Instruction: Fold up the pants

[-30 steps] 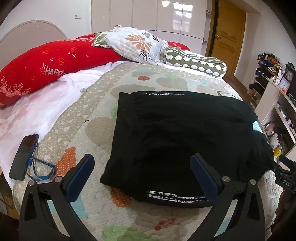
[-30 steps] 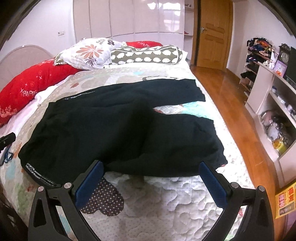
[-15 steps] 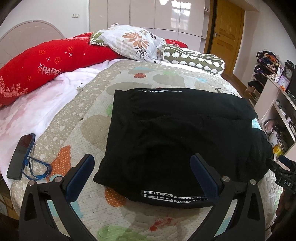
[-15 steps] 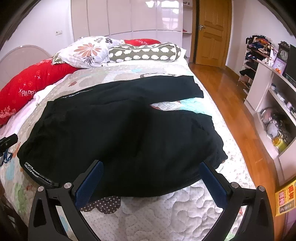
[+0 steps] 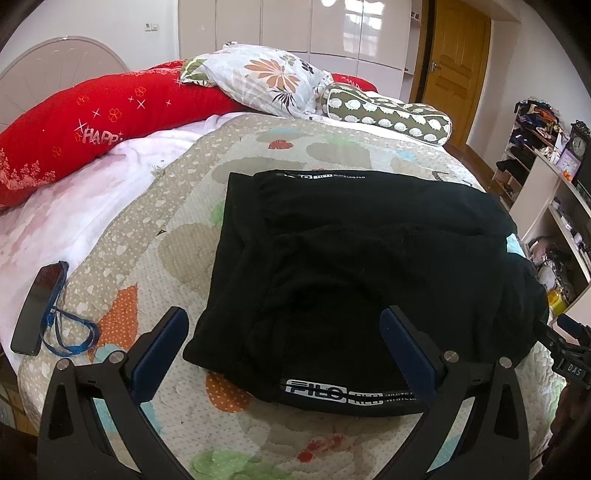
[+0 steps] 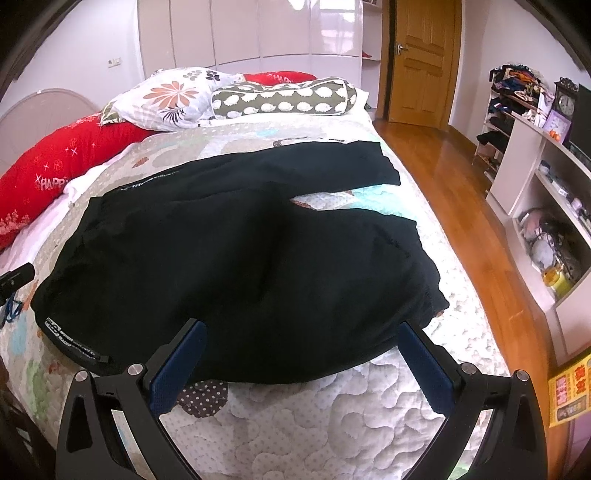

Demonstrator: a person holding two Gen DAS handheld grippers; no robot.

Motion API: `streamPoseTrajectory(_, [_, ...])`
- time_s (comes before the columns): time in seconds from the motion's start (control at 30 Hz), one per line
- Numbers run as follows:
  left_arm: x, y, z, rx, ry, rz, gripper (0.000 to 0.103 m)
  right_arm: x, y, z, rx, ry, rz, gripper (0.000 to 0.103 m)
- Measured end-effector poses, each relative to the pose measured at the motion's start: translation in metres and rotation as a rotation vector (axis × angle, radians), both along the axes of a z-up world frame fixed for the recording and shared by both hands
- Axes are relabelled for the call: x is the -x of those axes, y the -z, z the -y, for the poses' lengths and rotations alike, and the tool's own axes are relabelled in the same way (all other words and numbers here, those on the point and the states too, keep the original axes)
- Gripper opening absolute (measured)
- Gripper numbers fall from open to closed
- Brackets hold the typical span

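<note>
While black jersey pants (image 6: 236,258) lie flat on quilted patchwork bed (image 6: 369,406), legs unfolded toward 1 o'clock, both left gripper (image 5: 284,347) & right gripper (image 6: 301,354) fingers gape wide, empty — folding not begun, I'd say.

A big bed (image 6: 369,406) fills the room, with a quilt of soft colored patches on it. At its head lie a long red pillow (image 5: 92,125), a white pillow with flowers (image 6: 173,98) and a green roll pillow with white spots (image 6: 284,98). Behind them stand shiny white closet doors (image 6: 258,33). A brown wood door (image 6: 421,62) is shut. The floor (image 6: 454,192) is shiny wood. White shelves (image 6: 535,173) on the right hold many small things and a clock (image 6: 565,101). The walls are white and bright.
</note>
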State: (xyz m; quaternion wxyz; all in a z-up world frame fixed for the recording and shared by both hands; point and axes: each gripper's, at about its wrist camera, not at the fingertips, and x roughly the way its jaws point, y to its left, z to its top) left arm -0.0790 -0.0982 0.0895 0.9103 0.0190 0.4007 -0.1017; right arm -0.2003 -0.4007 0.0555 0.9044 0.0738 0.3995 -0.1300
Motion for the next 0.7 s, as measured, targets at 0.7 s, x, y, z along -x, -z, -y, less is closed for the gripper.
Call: streamPoseTrajectory(0.7, [-0.006,0.055,-0.053,0.307,-0.127,-0.208,0.103,0.014,0.023,0.036,-0.058,0.049,-0.044,0.103])
